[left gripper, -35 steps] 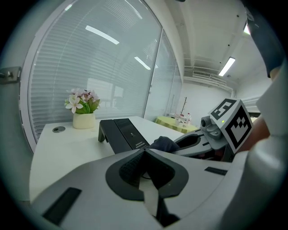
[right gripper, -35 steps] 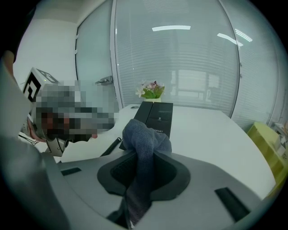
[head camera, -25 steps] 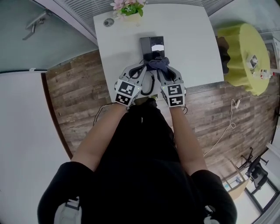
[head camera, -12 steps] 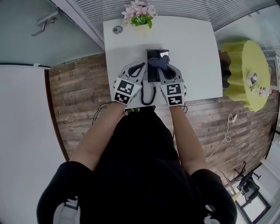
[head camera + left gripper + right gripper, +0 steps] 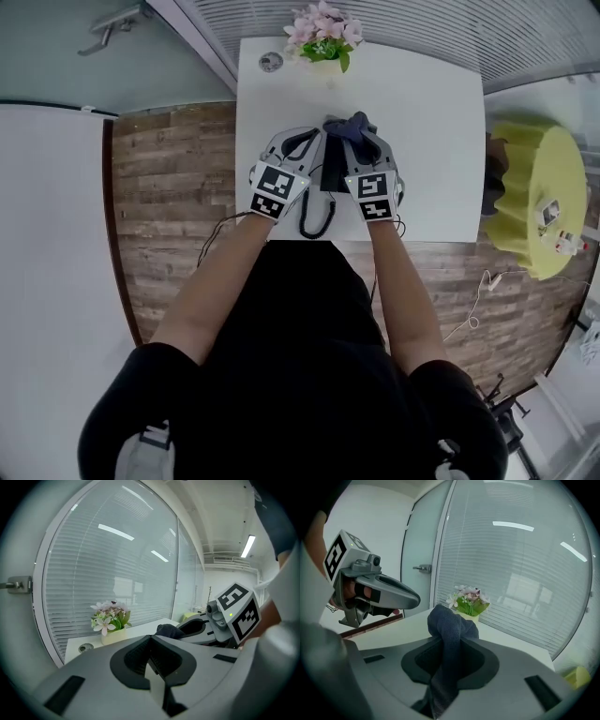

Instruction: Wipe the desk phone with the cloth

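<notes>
Right tool (image 5: pixel 358 133): jaws closed on the cloth (image 5: pixel 349 124). A fold is pinched between them and the rest bunches out ahead of the tips.
Cloth position: over the far end of the desk phone (image 5: pixel 329 171), the end toward the flower pot (image 5: pixel 325 45).
Desk phone: lies on the white surface (image 5: pixel 431 141), largely covered by both tools. Only a dark strip shows between them, and the coiled cord (image 5: pixel 317 214) trails off the phone's near end.
Left tool (image 5: pixel 303 142): jaws together with nothing between them, just beside the phone's left edge. Whether it touches the phone cannot be told.
Change: one second ago the cloth sat at the phone's near end, with the far end bare. It has since travelled the phone's length, away from the person.
Meaning for the task: one lengthwise stroke across the top looks complete – the wipe is under way, not finished.
Next move, as judged: a return stroke toward the phone's near end, or a pass along its sides – with the phone steadied.
</notes>
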Tool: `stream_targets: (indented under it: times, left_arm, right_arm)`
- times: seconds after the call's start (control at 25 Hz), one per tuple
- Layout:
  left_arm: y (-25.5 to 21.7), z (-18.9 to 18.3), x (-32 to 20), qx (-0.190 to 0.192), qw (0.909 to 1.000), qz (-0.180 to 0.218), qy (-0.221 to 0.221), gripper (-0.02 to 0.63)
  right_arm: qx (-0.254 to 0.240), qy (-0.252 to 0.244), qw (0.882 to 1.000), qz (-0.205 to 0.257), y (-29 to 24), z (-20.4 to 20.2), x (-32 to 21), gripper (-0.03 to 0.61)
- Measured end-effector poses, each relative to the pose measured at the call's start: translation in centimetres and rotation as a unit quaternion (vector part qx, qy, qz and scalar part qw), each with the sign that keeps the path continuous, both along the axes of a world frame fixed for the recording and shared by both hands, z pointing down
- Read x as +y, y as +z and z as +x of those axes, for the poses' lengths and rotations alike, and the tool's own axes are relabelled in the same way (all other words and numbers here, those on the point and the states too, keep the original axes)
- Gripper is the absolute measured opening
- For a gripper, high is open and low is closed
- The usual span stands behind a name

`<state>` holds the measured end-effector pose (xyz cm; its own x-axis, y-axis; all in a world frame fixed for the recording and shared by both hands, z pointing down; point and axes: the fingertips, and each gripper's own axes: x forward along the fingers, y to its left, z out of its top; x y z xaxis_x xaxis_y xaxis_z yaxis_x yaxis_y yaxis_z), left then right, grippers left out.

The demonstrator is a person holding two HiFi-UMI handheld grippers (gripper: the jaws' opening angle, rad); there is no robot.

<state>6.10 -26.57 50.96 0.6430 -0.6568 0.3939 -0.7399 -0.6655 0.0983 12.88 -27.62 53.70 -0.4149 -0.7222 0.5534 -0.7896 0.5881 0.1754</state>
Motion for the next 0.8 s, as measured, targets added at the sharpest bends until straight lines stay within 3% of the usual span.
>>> stream_targets:
  times: [0.32,0.56,0.8]
  left_arm:
    - [1.2,-0.2,-2.0,0.0,0.9995,-0.007,-0.031,0.011]
    - [2.1,0.0,-2.3,-0.003,0.9991,-0.014,-0.039,0.011]
    - [3.1,0.4,-2.0,-0.003,0.9992,-0.018,-0.037,0.011]
  right_arm:
    - [0.013,-0.039,0.999,-0.01,2.5,-1.1,-1.6,0.091]
    - [0.038,-0.056,0.997,0.021,3.1,-1.5,-1.3,0.091]
    - [0.021,-0.049,0.999,0.013,3.4,-1.3,-1.3,0.091]
